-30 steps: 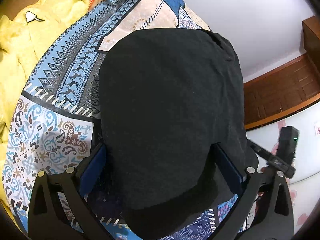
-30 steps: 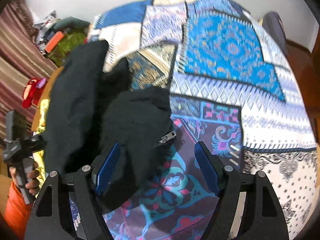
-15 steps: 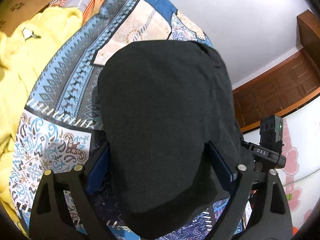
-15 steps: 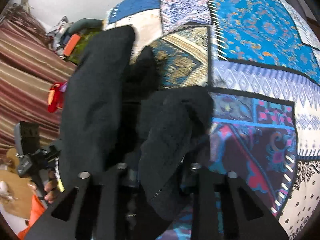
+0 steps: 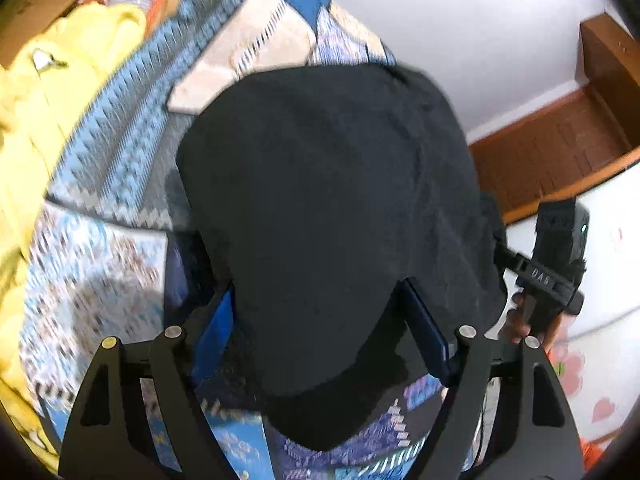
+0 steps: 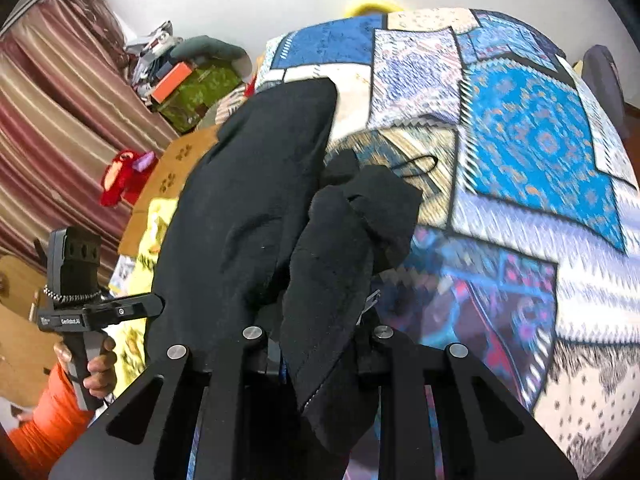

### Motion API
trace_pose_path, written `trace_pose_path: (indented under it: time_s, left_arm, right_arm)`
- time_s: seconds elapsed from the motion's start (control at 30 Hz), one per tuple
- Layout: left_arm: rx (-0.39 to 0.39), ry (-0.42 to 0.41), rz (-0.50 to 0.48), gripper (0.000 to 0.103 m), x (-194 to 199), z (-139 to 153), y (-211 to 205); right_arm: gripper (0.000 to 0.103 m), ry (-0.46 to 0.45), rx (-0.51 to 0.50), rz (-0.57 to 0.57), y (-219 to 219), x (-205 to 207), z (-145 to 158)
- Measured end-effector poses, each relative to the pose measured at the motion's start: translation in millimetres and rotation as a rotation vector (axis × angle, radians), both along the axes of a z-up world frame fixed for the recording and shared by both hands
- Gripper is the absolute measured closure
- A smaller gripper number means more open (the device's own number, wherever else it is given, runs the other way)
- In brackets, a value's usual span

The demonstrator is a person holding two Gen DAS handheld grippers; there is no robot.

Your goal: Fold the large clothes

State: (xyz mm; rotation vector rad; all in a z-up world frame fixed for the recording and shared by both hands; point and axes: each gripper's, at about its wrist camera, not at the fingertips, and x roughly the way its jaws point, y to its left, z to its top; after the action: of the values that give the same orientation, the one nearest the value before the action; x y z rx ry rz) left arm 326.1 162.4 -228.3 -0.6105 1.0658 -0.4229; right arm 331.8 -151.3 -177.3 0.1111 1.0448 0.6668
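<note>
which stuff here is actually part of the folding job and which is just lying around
Part of the job:
- black garment
- right gripper, shut on a bunch of it
- left gripper, jaws closing in around it
- patchwork bedspread it lies on

Lying about:
- yellow garment
- red plush toy
- orange box
- striped curtain

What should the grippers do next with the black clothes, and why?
Probably lift a little and carry the pinched flap across. The right gripper is shut on a bunched fold of the black garment; the left gripper has been closing around its other end, on the patterned bedspread.
</note>
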Motion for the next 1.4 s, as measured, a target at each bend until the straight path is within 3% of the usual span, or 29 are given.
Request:
trace_pose_path:
  time_s: [0.2,0.3,0.37,0.47,0.57,0.8,1.0,1.23,1.4]
  left_arm:
    - [0.165,-0.118,-0.114,0.021,-23.4,24.7,-48.2]
    - [0.219,-0.154,-0.103,0.008,-25.0,23.3,-58.3]
    - [0.186,-0.121,-0.069,0.0,-24.9,9.2,-53.3]
    - [-0.004,-0.021,-0.047,0.0,-24.3,-24.3,-39.2]
    - [-0.064,-0.033,-0.006,0.0,-30.6,-34.8,-31.4]
    - [-0.047,-0.041,0.015,0.001,-24.3,-25.5,-42.2]
    - [-0.032,-0.12,0.028,0.019,-21.1,13.5,-34.5]
    - [-0.023,-0.234,0.055,0.029,-7.9,70.2,12.7]
    - [-0.012,-0.229,0.11,0.029,-6.2,79.8,53.7]
  right_arm:
    - [0.085,0.013,-0.048,-0.051,-38.1,-18.8,-10.0]
    - [0.085,0.056,-0.049,-0.075,-43.7,-10.8,-24.7]
    - [0.084,0.072,-0.046,-0.086,-43.0,-4.1,-33.1]
    - [0.083,0.073,-0.042,-0.086,-41.5,0.1,-40.1]
    - [0.083,0.087,-0.012,-0.083,-46.9,2.1,-45.1]
    - [0.083,0.126,0.016,-0.099,-52.7,2.2,-48.8]
    - [0.084,0.078,0.007,-0.068,-38.6,-1.1,-22.7]
    - [0.085,0.029,0.029,-0.025,6.6,9.8,5.0]
    - [0.085,-0.029,0.038,0.039,63.6,23.1,13.5]
